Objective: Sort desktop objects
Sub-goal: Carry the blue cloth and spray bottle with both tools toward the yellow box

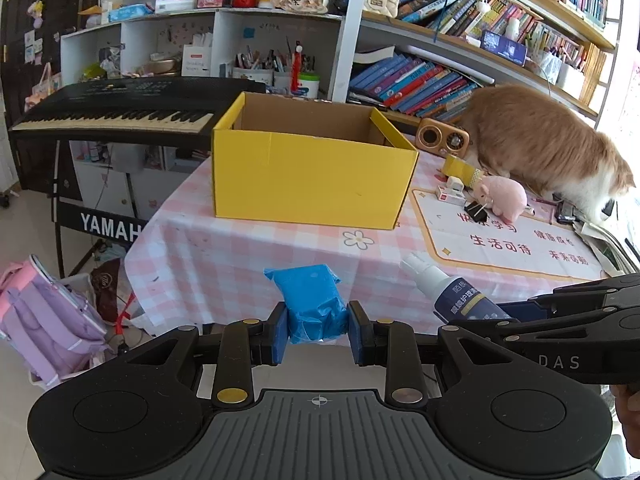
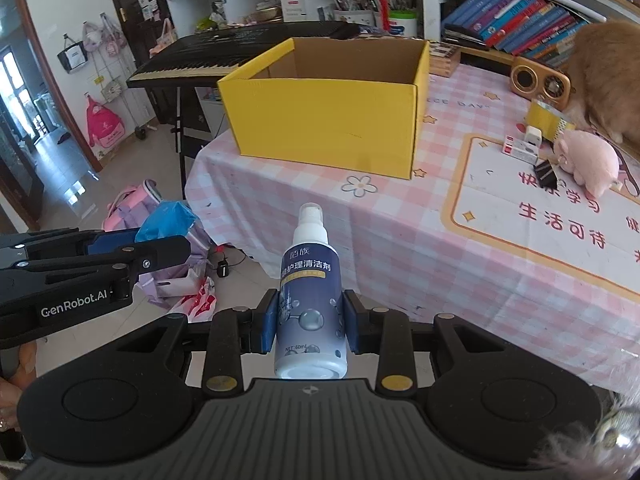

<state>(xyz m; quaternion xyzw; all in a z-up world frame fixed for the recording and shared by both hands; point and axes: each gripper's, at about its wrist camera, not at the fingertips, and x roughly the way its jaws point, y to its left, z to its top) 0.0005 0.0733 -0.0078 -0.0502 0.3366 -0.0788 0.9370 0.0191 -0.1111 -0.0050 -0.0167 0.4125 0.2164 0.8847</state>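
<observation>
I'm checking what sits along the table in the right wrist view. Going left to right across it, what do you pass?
Yellow box → wooden radio → pink plush pig → orange cat at the right edge.

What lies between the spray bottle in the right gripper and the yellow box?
Only bare pink checked tablecloth with a printed flower, seen in the right wrist view between spray bottle and yellow box.
</observation>
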